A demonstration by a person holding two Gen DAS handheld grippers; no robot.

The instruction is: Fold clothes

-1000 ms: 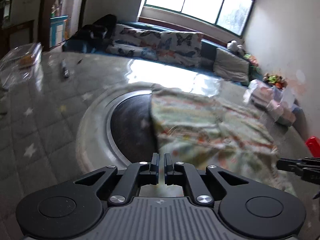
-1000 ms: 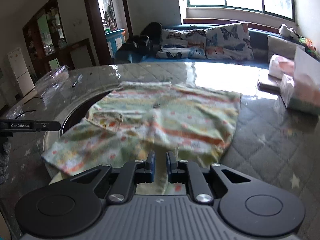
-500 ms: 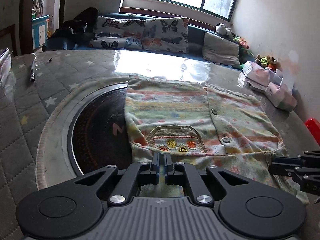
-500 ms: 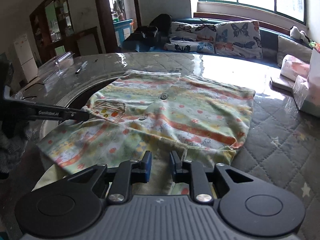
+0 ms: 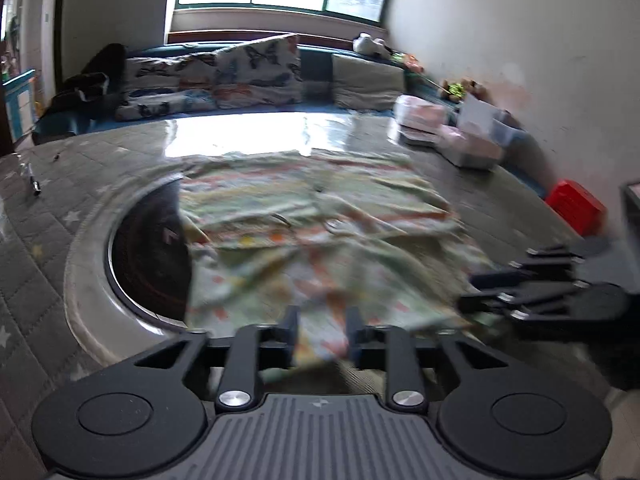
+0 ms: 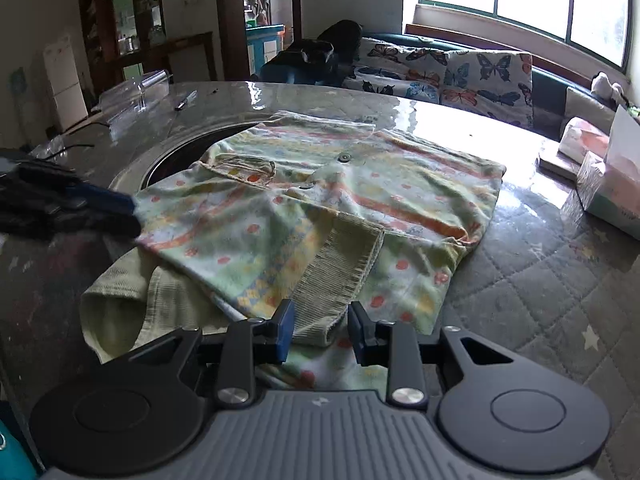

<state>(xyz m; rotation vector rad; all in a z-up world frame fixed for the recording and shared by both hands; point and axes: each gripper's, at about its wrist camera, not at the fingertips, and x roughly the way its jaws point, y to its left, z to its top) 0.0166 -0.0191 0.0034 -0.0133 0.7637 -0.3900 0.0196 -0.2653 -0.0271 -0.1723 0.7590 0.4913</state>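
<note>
A pale green, orange-striped and dotted knit cardigan with buttons (image 6: 320, 196) lay on the grey quilted, plastic-covered table (image 6: 560, 280), its far-left part overhanging the round dark recessed hob ring (image 5: 148, 256) set in the table, its ribbed cuffs nearest the cameras. At the left of the garment, the left gripper (image 5: 320, 336) stood with its fingers spread apart and empty, cloth showing between them; that view was motion-blurred. A patch pocket (image 6: 244, 170) and two buttons showed on the top layer just right of the ring. One sleeve was folded across the body, its ribbed olive cuff (image 6: 344, 268) ending just ahead of the right gripper (image 6: 320, 332), whose blue-padded fingers likewise stood parted, holding nothing. Farthest right of the ring sat tissue packs (image 6: 600, 184). The cardigan appeared light, soft and limp, likely to sag and drag on the slick cover; the thicker ribbed cuffs and hem corners seemed the surest places to pinch, one at each side.
</note>
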